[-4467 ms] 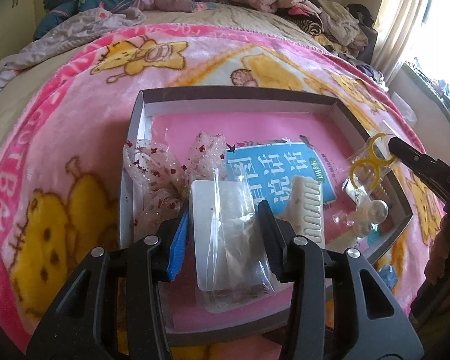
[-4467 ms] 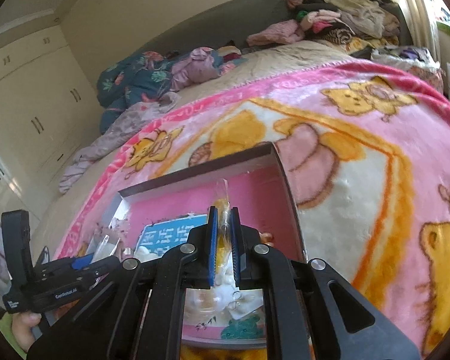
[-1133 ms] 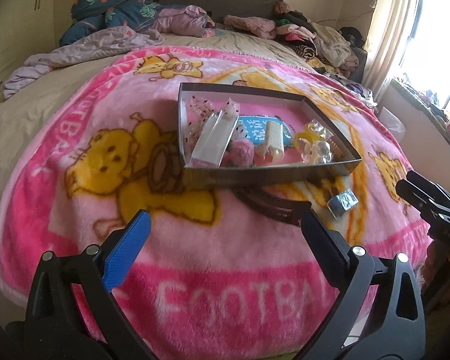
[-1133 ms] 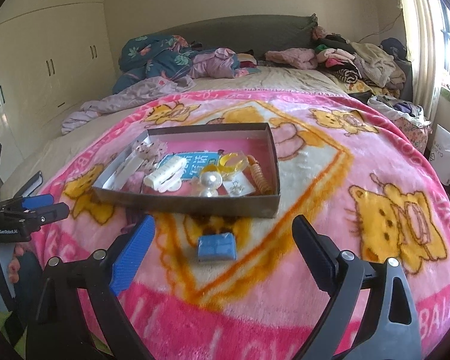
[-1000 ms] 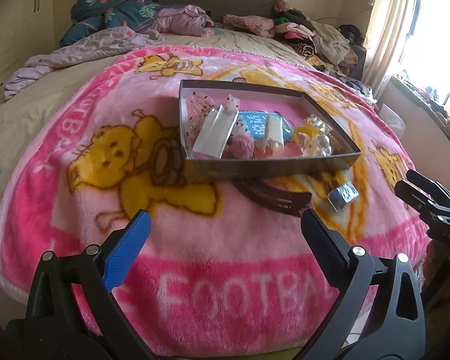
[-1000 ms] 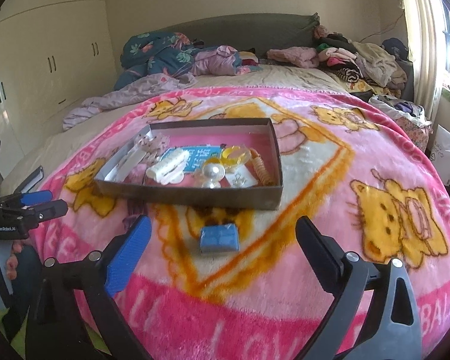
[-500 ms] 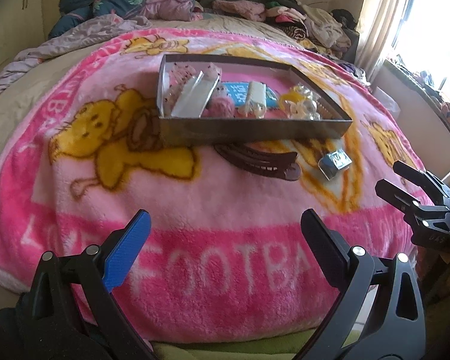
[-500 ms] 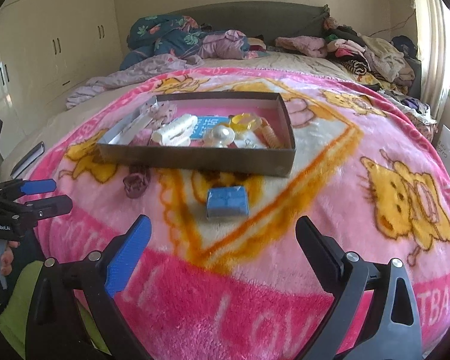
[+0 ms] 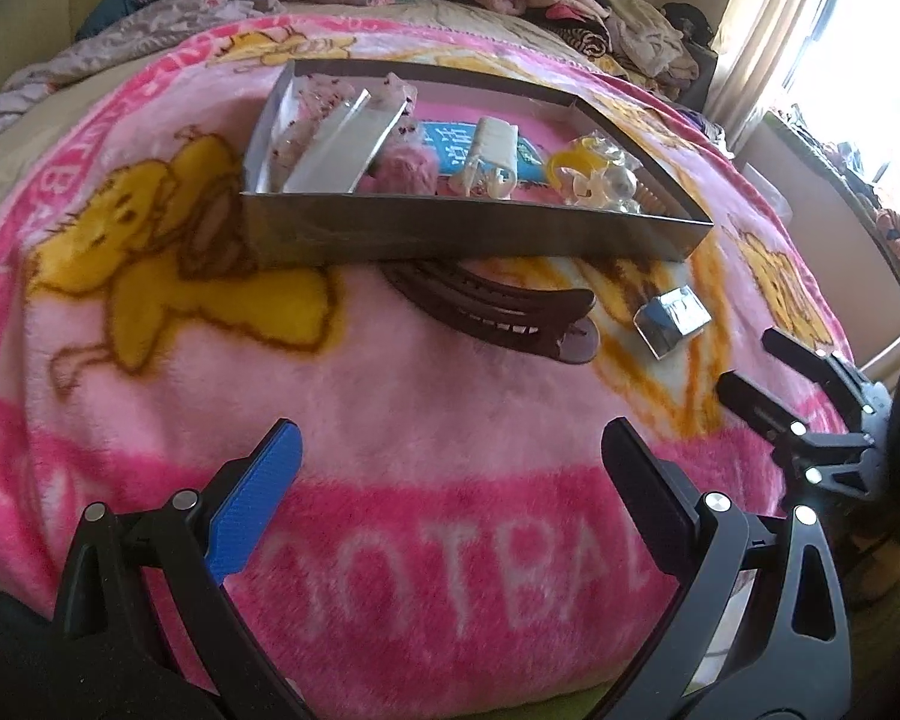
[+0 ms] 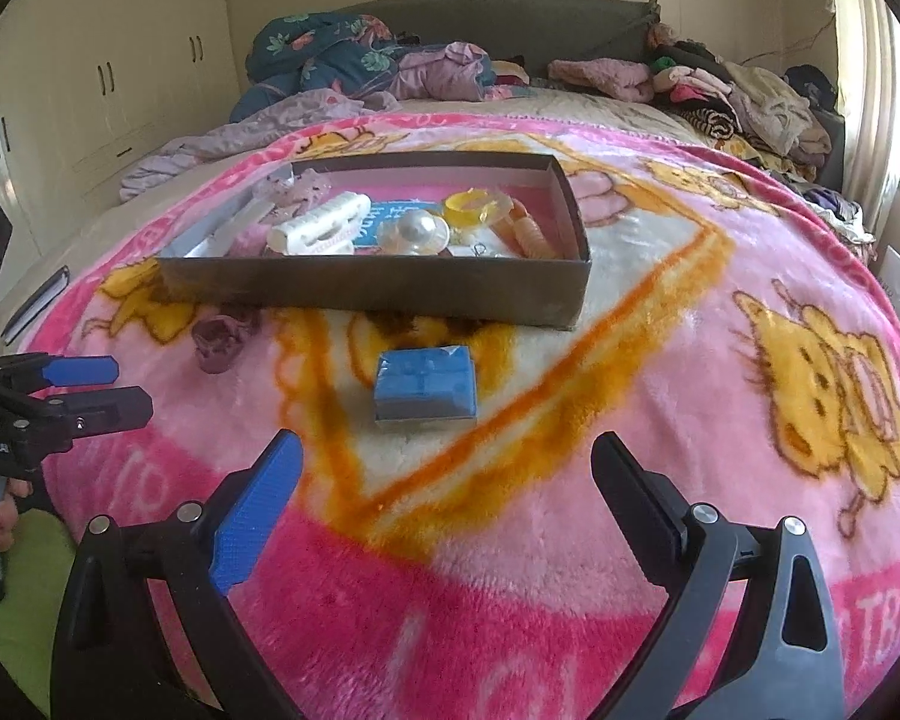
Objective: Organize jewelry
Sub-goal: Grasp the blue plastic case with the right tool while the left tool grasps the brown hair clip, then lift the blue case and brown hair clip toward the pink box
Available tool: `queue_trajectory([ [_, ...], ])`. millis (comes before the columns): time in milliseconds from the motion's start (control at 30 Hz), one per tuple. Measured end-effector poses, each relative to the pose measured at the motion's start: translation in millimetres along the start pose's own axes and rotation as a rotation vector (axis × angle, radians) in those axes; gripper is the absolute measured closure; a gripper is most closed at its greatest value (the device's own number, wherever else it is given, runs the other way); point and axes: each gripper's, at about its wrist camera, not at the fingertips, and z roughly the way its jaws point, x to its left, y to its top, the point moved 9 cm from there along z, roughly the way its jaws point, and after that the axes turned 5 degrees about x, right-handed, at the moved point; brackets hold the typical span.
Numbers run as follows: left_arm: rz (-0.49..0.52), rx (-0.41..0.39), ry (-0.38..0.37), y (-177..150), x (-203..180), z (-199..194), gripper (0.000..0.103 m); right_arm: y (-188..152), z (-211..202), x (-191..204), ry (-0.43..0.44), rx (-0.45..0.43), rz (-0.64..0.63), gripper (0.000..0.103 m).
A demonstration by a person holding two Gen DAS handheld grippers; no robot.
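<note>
- Left gripper (image 9: 450, 444) hangs spread wide, holding nothing, short of the box (image 9: 468, 234).
- Right gripper (image 10: 444, 456) likewise gapes empty.
- Brown hair clip (image 9: 498, 312) and small blue case (image 10: 424, 384) lie just before the box.

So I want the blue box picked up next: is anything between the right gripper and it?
Nothing visible. The right gripper is open, and only bare blanket lies between it and the blue box.
</note>
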Motion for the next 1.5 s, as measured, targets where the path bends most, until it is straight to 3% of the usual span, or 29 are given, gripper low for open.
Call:
queue_trajectory([
  [200,-0.034,0.022,-0.057,11.0,-9.3,11.7,0.011,5.3,21.4,0.9,0.017,0.013,-0.013,0.010],
  [400,-0.088,0.047,-0.111,23.0,-18.9,21.9,0.012,13.2,39.1,2.6,0.030,0.025,-0.027,0.019],
  [667,-0.220,0.079,-0.127,40.4,-12.8,38.1,0.012,17.2,51.3,5.4,0.040,0.024,-0.038,0.041],
  [900,-0.247,0.098,-0.084,44.7,-6.3,46.9,0.012,19.6,52.3,-2.1,0.047,0.020,-0.034,0.060],
  [1200,-0.152,0.140,-0.017,24.0,-2.9,40.7,0.034,20.0,45.9,-5.9,0.056,0.004,-0.028,0.060],
  [1500,-0.141,0.159,-0.020,3.2,16.8,21.7,0.074,19.2,39.2,-4.4,0.067,-0.002,-0.022,0.060],
])
